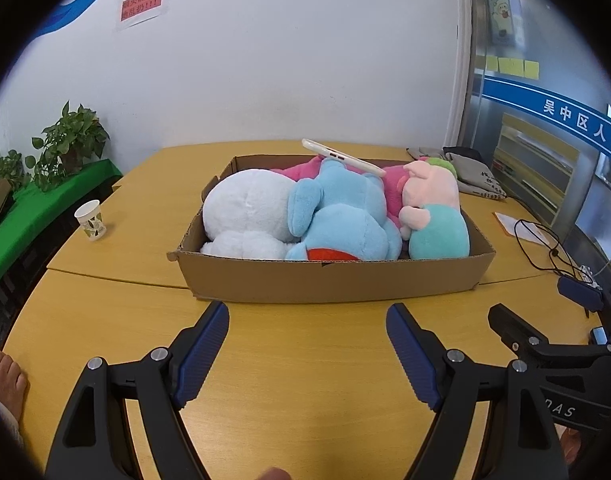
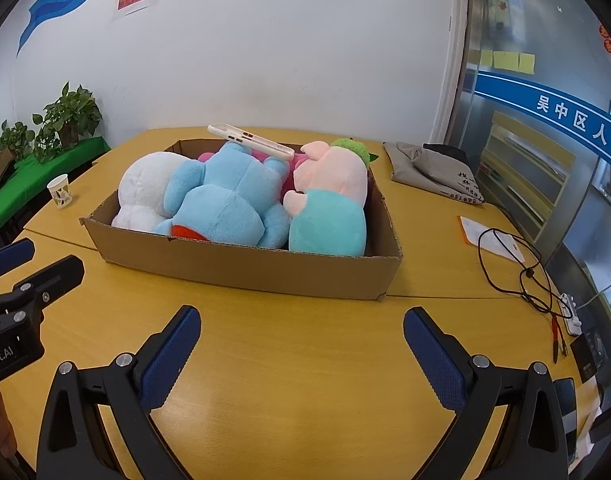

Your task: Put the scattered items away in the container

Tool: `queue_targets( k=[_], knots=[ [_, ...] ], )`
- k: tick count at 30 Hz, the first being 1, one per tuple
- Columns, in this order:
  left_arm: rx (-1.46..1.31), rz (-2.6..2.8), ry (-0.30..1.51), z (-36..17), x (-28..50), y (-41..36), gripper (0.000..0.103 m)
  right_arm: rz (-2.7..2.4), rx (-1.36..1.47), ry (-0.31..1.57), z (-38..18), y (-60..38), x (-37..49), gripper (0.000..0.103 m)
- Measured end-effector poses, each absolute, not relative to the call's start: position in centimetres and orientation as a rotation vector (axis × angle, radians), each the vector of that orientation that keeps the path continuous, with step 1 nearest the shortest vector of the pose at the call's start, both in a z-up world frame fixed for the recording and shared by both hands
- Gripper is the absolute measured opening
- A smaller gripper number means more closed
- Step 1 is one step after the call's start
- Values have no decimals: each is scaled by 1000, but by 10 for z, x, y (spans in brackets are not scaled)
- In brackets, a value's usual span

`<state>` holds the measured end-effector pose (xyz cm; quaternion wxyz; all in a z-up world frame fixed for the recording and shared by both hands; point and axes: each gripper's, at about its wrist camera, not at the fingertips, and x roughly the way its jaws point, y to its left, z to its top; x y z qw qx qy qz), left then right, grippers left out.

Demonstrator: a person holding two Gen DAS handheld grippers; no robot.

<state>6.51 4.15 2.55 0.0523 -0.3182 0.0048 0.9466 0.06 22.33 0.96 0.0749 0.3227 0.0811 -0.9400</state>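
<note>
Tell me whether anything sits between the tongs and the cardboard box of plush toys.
Nothing visible does. Only bare table lies between the open left tongs and the near wall of the cardboard box. The open right tongs face it across bare tabletop too. The paper cup and black cable sit off to the sides.

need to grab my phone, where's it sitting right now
The phone lies tilted on top of the blue plush at the back of the cardboard box, centre of both views.

White wall (image 1: 265, 60), yellow wooden table (image 1: 305, 380), potted plants (image 1: 71, 136) on green ledge (image 1: 45, 208).
</note>
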Motion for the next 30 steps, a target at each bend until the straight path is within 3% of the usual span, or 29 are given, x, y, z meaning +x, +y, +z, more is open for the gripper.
queue_targets(
  k=[30],
  knots=[
    [-991, 2888, 63, 16, 70, 49, 81, -2813, 988, 245, 1, 224, 1, 103]
  ],
)
